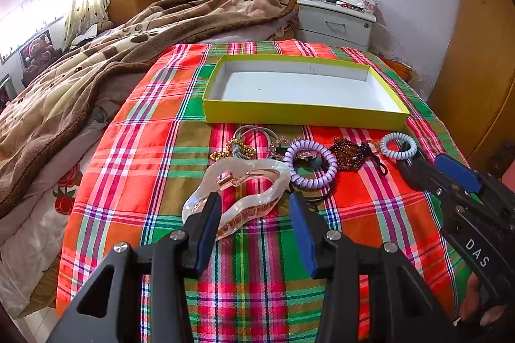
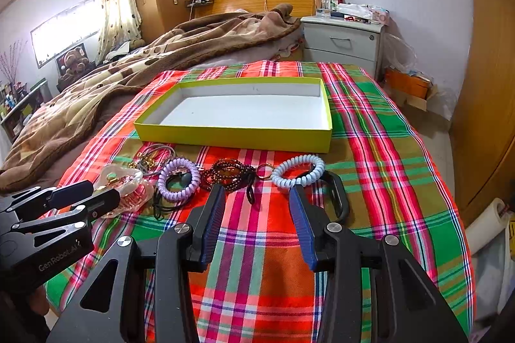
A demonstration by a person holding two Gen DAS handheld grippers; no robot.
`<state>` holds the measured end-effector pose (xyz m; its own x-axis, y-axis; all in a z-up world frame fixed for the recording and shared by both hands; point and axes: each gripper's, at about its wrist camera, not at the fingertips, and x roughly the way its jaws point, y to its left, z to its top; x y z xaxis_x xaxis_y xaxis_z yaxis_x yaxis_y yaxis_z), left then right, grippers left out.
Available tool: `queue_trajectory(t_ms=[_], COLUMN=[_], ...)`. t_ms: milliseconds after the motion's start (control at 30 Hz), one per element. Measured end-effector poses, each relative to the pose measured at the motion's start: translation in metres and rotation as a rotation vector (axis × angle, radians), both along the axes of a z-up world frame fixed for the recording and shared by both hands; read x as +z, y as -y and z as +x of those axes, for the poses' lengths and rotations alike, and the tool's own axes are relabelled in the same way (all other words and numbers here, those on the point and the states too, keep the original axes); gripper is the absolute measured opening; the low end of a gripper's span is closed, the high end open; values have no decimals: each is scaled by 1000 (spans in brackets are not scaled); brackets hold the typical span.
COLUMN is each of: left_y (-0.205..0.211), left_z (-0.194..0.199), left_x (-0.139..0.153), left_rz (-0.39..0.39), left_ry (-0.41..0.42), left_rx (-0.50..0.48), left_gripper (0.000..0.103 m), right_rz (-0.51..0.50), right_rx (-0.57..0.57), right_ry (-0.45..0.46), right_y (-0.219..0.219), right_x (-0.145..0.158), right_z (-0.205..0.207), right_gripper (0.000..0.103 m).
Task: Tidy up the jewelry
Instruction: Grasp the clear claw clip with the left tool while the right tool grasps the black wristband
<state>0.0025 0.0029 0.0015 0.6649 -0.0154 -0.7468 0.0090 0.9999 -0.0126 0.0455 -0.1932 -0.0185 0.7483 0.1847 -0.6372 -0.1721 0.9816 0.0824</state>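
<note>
A clear, pearly hair claw clip [image 1: 238, 191] lies on the plaid cloth [image 1: 145, 182] between the spread fingers of my left gripper [image 1: 254, 214], which is open; the pads do not press on it. From the right wrist view the left gripper [image 2: 106, 193] reaches the clip [image 2: 125, 188] from the left. Behind it lie a gold chain [image 1: 231, 149], a purple coil tie [image 1: 310, 164], a dark bead bracelet [image 1: 349, 154] and a pale blue coil tie [image 1: 397, 146]. My right gripper [image 2: 256, 198] is open and empty, just short of the bracelet [image 2: 227, 174] and blue coil [image 2: 297, 170]. An empty yellow-green box [image 1: 302, 114] stands behind.
A black band [image 2: 338, 198] lies by the right gripper's right finger. A brown blanket [image 1: 96, 69] covers the bed to the left. A grey nightstand [image 2: 344, 40] stands beyond the box, wooden wardrobes [image 2: 489, 85] on the right. The cloth drops off at its right edge.
</note>
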Motion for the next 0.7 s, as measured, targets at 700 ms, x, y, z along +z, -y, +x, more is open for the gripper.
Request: queue_trajectory(t_ms=[700], left_y=[-58], left_z=[5], left_x=[13], left_rz=[-125], left_ry=[7], left_rx=[-55], left_gripper=[47], right_rz=[35], right_rx=[-161], right_ry=[-77], right_y=[73], right_x=[-11], right_z=[18], right_gripper=[44])
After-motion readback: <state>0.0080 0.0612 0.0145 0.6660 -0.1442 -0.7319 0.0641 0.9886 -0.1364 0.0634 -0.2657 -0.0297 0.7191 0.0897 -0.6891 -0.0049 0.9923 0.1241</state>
